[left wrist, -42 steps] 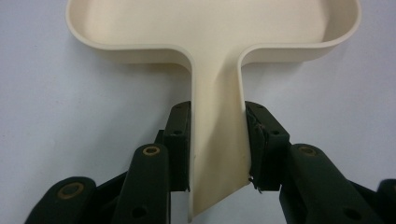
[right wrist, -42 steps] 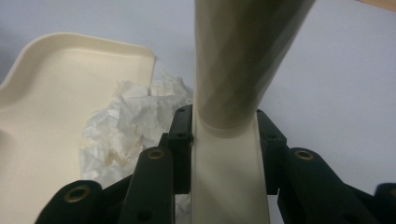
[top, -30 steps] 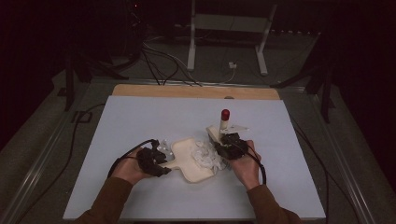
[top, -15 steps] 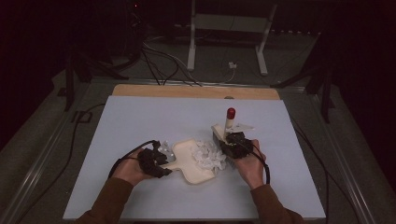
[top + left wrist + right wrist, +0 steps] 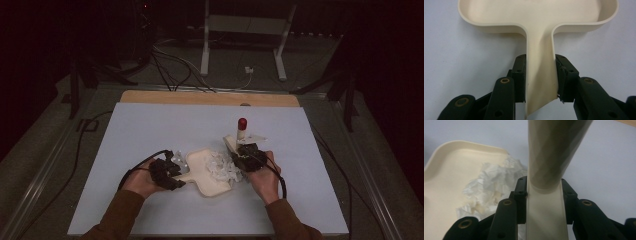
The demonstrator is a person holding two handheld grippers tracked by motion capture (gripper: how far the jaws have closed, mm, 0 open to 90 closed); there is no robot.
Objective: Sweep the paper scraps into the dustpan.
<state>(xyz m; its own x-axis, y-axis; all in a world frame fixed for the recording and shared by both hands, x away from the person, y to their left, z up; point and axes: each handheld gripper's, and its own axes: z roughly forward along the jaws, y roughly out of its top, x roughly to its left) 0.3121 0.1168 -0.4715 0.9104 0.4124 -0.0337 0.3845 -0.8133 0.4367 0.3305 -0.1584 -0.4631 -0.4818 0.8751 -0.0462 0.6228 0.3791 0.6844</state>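
Dustpan (image 5: pixel 207 172) of cream plastic lies flat near the middle of the pale blue table (image 5: pixel 150 125), its handle pointing toward the person's left hand (image 5: pixel 142 181); the left gripper (image 5: pixel 540 75) is clamped on that handle, a black jaw pressed to each side, as the left gripper view shows; in the high view this gripper (image 5: pixel 167 172) sits just left of the pan; crumpled white paper (image 5: pixel 224 169) lies at the pan's right edge, partly inside it, and shows in the right gripper view (image 5: pixel 491 187) resting against the rim; the right gripper (image 5: pixel 544 200) is closed tight on a cream brush handle (image 5: pixel 549 157) that rises between its jaws; from above, the right gripper (image 5: pixel 248 156) holds this brush (image 5: pixel 239 140) tilted upward, its red tip (image 5: pixel 242 122) topmost, just right of the paper.
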